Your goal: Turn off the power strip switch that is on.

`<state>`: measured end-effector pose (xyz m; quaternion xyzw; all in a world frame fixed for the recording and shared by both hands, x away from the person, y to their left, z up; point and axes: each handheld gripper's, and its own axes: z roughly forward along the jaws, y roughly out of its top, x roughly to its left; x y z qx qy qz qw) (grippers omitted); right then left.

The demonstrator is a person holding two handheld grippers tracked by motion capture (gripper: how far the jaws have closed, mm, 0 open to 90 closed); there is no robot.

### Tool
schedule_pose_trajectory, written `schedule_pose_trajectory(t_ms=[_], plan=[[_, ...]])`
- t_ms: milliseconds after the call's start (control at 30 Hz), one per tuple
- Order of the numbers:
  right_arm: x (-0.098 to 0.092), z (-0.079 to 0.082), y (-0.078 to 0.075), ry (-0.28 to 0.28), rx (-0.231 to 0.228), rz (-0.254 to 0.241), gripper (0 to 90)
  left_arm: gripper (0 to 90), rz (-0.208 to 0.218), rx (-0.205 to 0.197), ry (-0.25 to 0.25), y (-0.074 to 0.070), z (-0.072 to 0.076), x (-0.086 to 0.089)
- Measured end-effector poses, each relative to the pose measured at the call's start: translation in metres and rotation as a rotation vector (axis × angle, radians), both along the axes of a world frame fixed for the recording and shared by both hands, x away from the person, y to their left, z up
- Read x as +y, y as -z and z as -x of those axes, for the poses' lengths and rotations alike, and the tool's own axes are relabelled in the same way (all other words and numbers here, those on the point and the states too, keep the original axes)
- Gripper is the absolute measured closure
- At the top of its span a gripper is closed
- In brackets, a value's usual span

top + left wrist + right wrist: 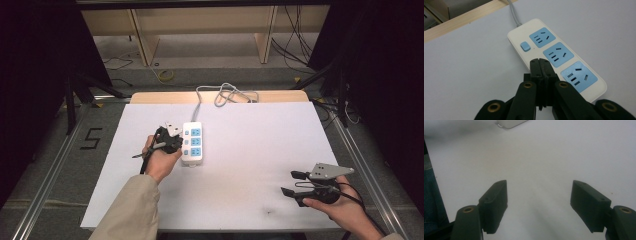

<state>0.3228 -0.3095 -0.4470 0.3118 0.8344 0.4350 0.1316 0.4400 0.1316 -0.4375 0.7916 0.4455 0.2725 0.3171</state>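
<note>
The power strip point(192, 143) lies flat just left of the centre of the high view on the white desk point(250, 150), sockets facing up, its grey cord point(220, 94) running off toward the top edge; lying flat like this, its blue switch point(525, 46) and sockets are open to a press from above. The left gripper point(172, 137) sits just beside the strip's left edge, its fingers point(539, 68) pressed together with nothing between them, probably so they work as one blunt tip for pushing. In the left gripper view, the closed fingertips lie over the strip's near long edge, below the switch and left of the middle socket. The right gripper point(290, 182) waits at lower right, well apart from the strip, its fingers point(495, 202) spread and empty.
</note>
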Motion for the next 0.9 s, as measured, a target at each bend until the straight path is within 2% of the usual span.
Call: schedule_pose_trajectory(t_ms=[900], plan=[[-0.001,0.000,0.000,-0.003,0.001,0.000,30.4,89.9,-0.045,0.017,-0.008,0.011,-0.027,-0.009]])
